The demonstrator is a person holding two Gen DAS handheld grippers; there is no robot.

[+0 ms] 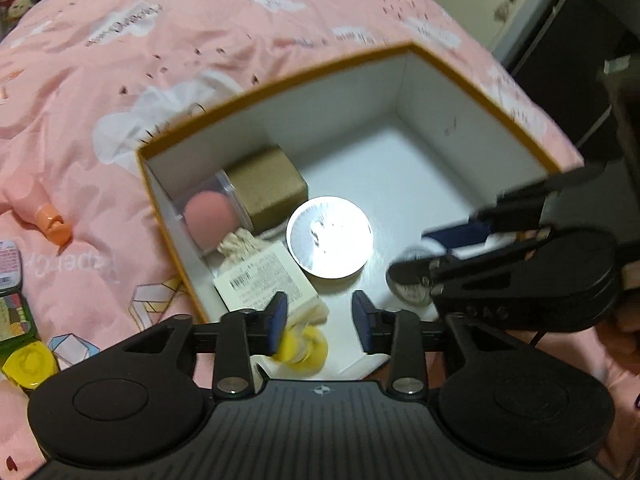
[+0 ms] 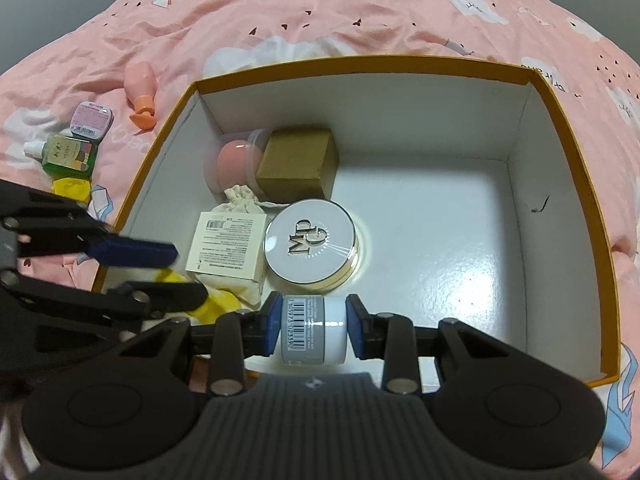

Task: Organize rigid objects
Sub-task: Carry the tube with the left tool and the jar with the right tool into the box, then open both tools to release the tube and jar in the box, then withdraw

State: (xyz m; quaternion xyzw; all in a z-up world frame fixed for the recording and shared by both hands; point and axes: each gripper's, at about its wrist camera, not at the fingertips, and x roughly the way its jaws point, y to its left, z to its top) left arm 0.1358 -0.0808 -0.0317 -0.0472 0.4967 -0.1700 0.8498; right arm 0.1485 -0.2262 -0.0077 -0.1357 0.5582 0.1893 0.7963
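The box (image 2: 560,128) floor lies bare on its right half (white, glossy); the gold carton (image 2: 298,164), round compact (image 2: 310,250) and labelled pouch (image 2: 228,254) crowd the left.

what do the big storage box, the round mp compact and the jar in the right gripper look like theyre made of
Storage box: likely rigid cardboard, with matte white inner walls, an orange rim and creased corners.
Round compact: glossy lid, metal or metallized plastic; it mirrors the light and bears a raised logo.
Jar, clamped in the right gripper: smooth white body, plastic or glass, hard to tell, with a printed barcode label.
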